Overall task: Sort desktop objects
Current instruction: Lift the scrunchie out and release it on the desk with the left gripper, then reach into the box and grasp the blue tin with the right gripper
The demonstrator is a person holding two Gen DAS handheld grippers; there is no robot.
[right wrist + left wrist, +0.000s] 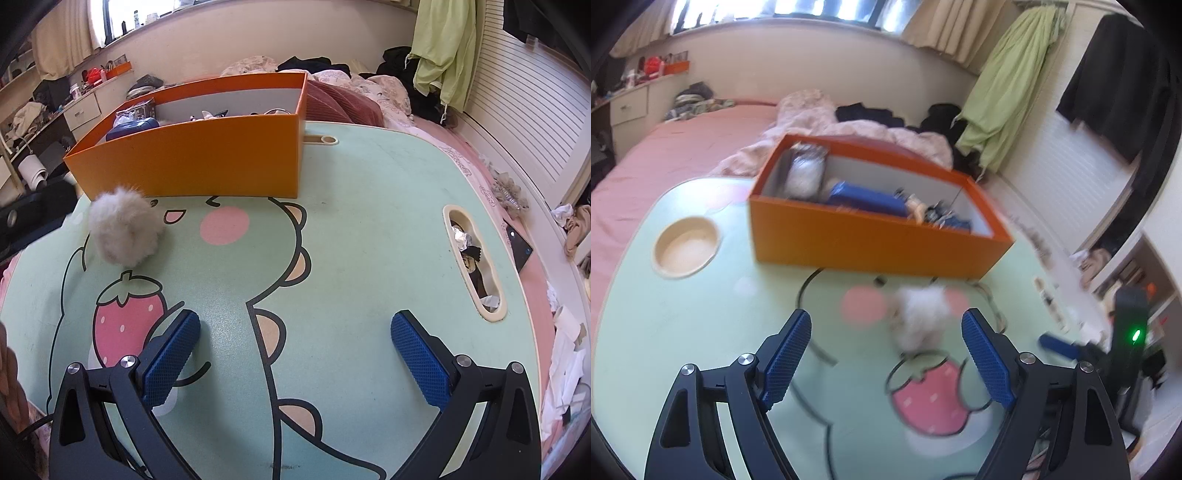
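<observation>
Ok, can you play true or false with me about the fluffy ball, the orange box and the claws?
1. The fluffy ball lies on the table, outside the orange box. True.
2. The left claw is squeezing the ball. False: it is open and empty.
3. The box is empty. False: things lie inside.
4. The right claw is open and holds nothing. True.

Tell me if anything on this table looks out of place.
One thing stands out: the white fluffy pompom lies loose on the green tabletop, just in front of the orange box, while other small items already sit inside the box. Nothing looks spilled or damaged. Both tongs are open and empty.
</observation>
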